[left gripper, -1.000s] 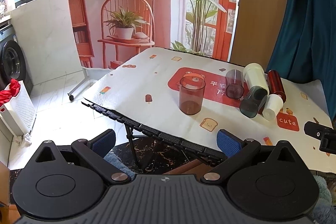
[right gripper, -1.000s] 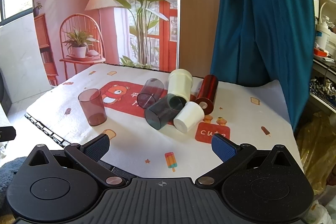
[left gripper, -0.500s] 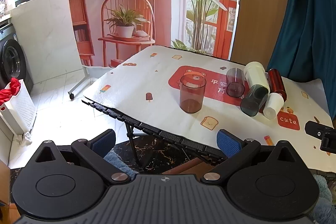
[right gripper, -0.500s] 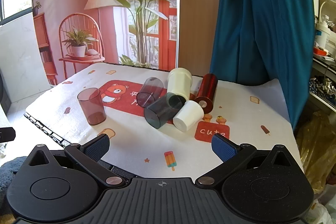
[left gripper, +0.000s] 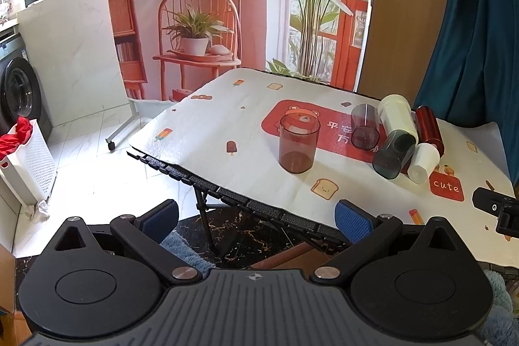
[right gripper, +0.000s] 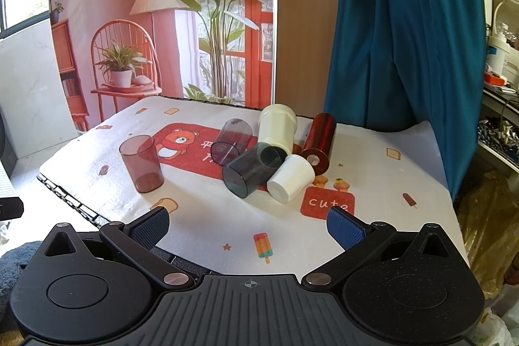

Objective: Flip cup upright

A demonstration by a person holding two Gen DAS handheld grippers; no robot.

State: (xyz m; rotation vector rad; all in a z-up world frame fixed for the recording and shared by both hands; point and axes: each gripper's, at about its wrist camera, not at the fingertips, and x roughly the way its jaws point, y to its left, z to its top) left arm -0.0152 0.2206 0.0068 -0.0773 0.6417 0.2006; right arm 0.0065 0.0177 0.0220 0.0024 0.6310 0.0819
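A brown see-through cup [left gripper: 297,146] stands upright on the table, also in the right wrist view [right gripper: 141,162]. To its right several cups lie on their sides in a heap: a purple one [right gripper: 232,142], a dark grey one [right gripper: 253,169], a small white one [right gripper: 292,178], a large cream one [right gripper: 278,127] and a red one [right gripper: 319,143]. My left gripper [left gripper: 256,216] is open and empty, off the table's front left edge. My right gripper [right gripper: 248,224] is open and empty over the table's front edge, short of the heap.
The folding table [left gripper: 227,132] has a white printed cloth. A blue curtain [right gripper: 399,31] hangs behind at the right. A white laundry basket [left gripper: 26,164] and a washing machine [left gripper: 16,93] stand on the floor at the left. Shelves with clutter [right gripper: 499,80] are at the far right.
Both grippers have drawn back and down slightly, so the table looks a little farther. The cups have not moved. Both grippers stay open.
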